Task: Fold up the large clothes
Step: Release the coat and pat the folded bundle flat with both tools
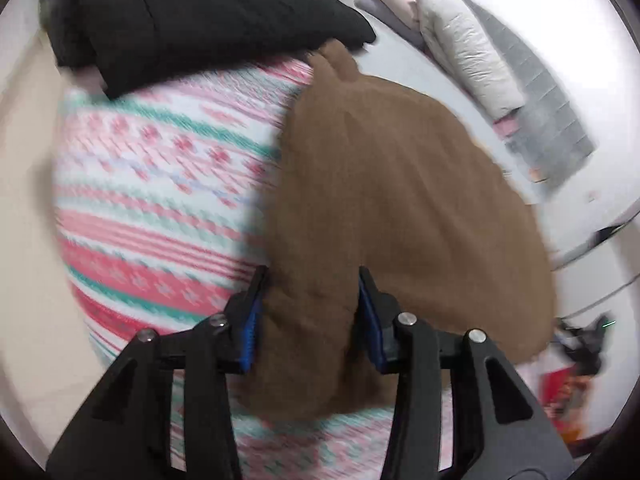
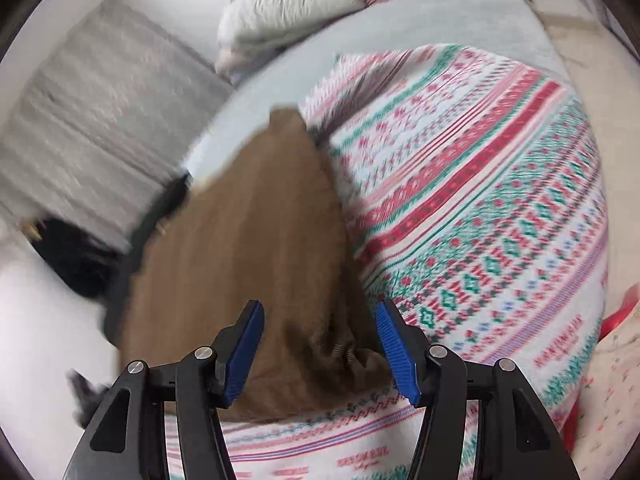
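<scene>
A brown fleece garment [image 1: 380, 184] lies on a patterned red, green and white bedspread [image 1: 160, 168]. My left gripper [image 1: 312, 272] hangs over its near end. Its blue pads stand apart, a ridge of the brown cloth lies between them, and they do not visibly pinch it. In the right wrist view the same brown garment [image 2: 248, 240] runs away from me beside the bedspread [image 2: 480, 200]. My right gripper [image 2: 320, 304] is open over a bunched end of it, with a gap on each side of the cloth.
A black garment [image 1: 208, 20] lies at the far end of the bedspread. A white puffy jacket [image 1: 464, 48] [image 2: 288, 8] and a grey blanket [image 1: 552, 120] [image 2: 100, 120] lie on the pale sheet beyond. Dark items [image 2: 76, 256] sit by the bed's edge.
</scene>
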Demonstrator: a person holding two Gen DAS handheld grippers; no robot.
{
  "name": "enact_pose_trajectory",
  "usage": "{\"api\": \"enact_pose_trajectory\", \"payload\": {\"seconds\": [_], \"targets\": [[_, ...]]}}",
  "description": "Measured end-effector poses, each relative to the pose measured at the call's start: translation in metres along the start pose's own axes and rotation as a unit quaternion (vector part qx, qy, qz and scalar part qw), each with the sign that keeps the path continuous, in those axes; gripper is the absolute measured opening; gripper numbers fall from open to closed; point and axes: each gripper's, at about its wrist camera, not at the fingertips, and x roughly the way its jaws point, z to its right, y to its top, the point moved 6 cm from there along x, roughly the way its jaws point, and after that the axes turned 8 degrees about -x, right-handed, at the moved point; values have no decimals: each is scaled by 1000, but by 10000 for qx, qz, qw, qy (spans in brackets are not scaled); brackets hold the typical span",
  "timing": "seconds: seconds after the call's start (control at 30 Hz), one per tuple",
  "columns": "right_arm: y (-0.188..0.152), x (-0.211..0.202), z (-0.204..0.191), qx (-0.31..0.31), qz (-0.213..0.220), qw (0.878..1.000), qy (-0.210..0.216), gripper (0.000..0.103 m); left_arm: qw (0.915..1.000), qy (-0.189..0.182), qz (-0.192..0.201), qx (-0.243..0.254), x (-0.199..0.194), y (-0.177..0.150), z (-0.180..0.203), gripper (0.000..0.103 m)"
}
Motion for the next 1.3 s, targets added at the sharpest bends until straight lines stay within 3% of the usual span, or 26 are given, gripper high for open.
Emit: {"api": "enact_pose_trajectory", "payload": {"seconds": [0.03,0.07,0.13,0.2,0.27,0.33,0.43,0.53,0.63,0.73,0.83,0.9,0.93,1.0,1.07,1.13,1.2,1.3], "targets": [[-5,9,2,-179,-85,9995,-266,57,9996,264,52,89,2,0,0,58],[-7,20,8,-406,-213,9961,-753,57,9989,444,130,110,0,1,1,59],[-10,14,6,-467,-201,9943,-932,57,9951,861,313,379,0,14,12,59],[-1,3,-9,-888,49,9857,-1431,57,9847,1382,784,716,-15,27,25,59],[14,-19,-35,-1576,689,9599,-2213,58,9784,1375,1298,831,-32,40,42,60],[27,-24,-67,-1975,1003,9505,-2181,58,9790,819,1557,1034,-36,49,76,66],[38,1,-127,-2569,1163,9439,-1721,62,9751,464,1346,1702,0,51,131,73],[37,67,-183,-3183,958,9329,-1384,63,9700,454,920,2203,61,52,163,73],[31,131,-209,-3613,576,9246,-1062,63,9721,606,503,2210,116,74,158,74],[51,173,-190,-3546,295,9276,-1134,63,9807,461,223,1889,142,112,131,75],[99,181,-141,-2808,244,9544,-987,62,9700,1108,546,2094,151,154,105,76],[135,182,-106,-2674,434,9513,-1469,62,9800,922,252,1748,166,179,84,82],[147,182,-89,-2553,406,9513,-1680,62,9810,1132,278,1553,170,194,69,82],[173,185,-44,-1892,196,9629,-1914,62,9742,1762,333,1372,176,217,47,81],[188,180,-15,-1451,136,9631,-2265,62,9743,1888,341,1178,172,232,32,80],[196,164,4,-1193,269,9639,-2367,62,9704,2001,552,1236,156,236,34,80],[196,143,4,-1249,514,9563,-2593,64,9650,1975,890,1480,134,232,46,80],[184,116,-9,-1549,832,9499,-2585,65,9653,1658,1135,1666,106,210,72,80]]}}
